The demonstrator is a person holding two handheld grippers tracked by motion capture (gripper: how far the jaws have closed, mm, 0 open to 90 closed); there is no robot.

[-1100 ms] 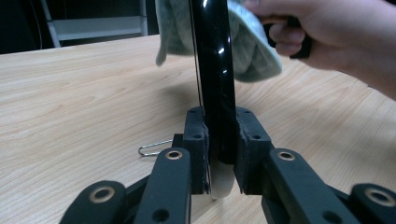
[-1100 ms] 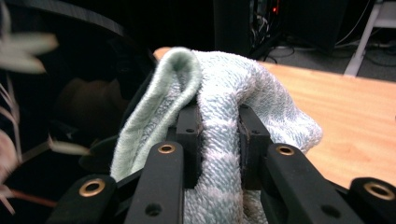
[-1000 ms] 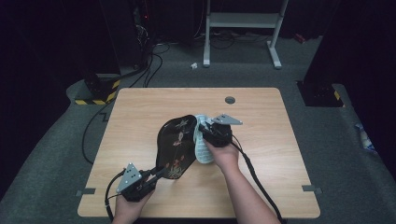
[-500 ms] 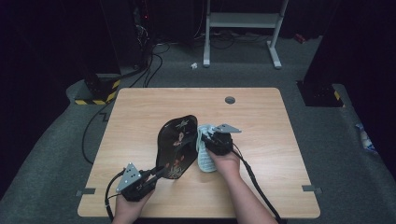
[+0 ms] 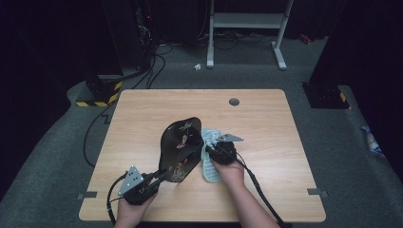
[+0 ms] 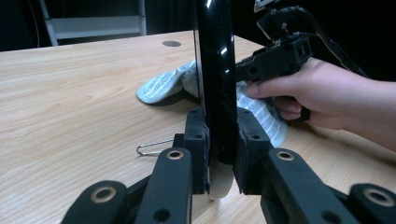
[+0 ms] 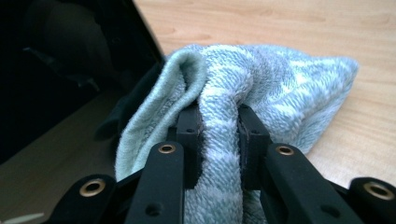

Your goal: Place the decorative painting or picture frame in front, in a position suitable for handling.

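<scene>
Fingers of the left gripper (image 6: 219, 154) are clamped on the lower edge of a black lacquered plate (image 5: 179, 148), holding it upright on its rim; in the left gripper view the pads press both faces of the thin black edge. Fingers of the right gripper (image 7: 218, 140) are pinched tight on a fold of pale blue-green towel (image 7: 261, 88), no gap visible between pad and cloth. In the high view the plate stands near desk (image 5: 266, 118) centre, the left gripper (image 5: 142, 183) at about 7 o'clock of it, the right gripper (image 5: 219, 153) at 3 o'clock. The towel (image 5: 209, 166) lies partly on the desk just beside the plate's right face and bunches up toward it. A small wire hook (image 6: 154, 147) lies on the desk at 9 o'clock of the left fingers. Step in hand, as judged: wiping the plate's face with the towel while the other hand steadies it. Next move likely calls for pressing the cloth flat against the decorated face and sweeping along it, the left grip kept firm so the plate does not tip or twist.
</scene>
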